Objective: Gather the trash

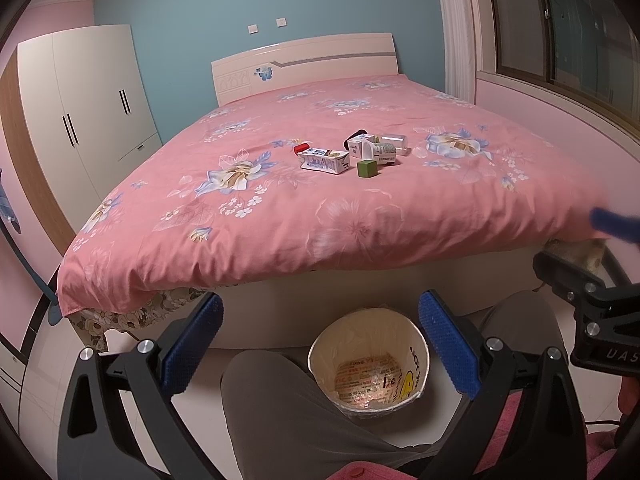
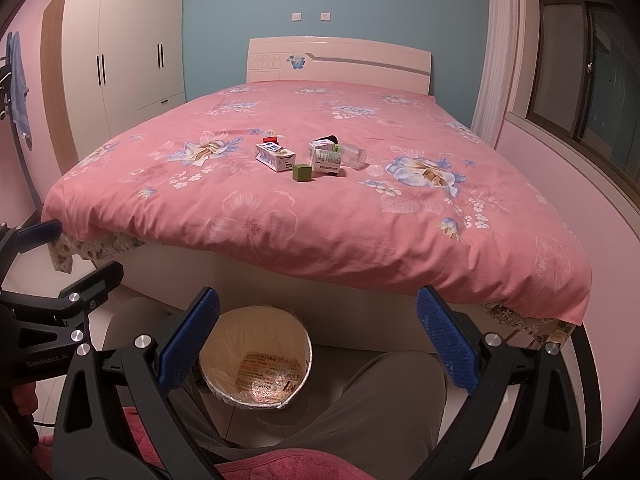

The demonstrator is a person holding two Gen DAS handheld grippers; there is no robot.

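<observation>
Trash lies in a cluster on the pink floral bed [image 1: 280, 216] [image 2: 320, 216]: a flat milk carton [image 1: 324, 160] [image 2: 275, 156], a green cube [image 1: 367, 168] [image 2: 301, 172], a red block [image 1: 301, 148] [image 2: 270, 139], a second carton [image 1: 362, 147] [image 2: 326, 156] and a clear plastic bottle [image 1: 394, 145] [image 2: 352, 155]. A lined bin [image 1: 368, 364] [image 2: 256, 356] stands on the floor at the bed's foot. My left gripper [image 1: 320, 344] is open and empty over the bin. My right gripper [image 2: 318, 340] is open and empty beside it.
The person's grey-trousered knees [image 1: 280, 412] [image 2: 384, 392] flank the bin. A white wardrobe [image 1: 88, 120] [image 2: 120, 52] stands left of the bed. A window [image 1: 568, 32] [image 2: 592, 80] is on the right wall. Each gripper shows in the other's view [image 1: 592, 308] [image 2: 52, 308].
</observation>
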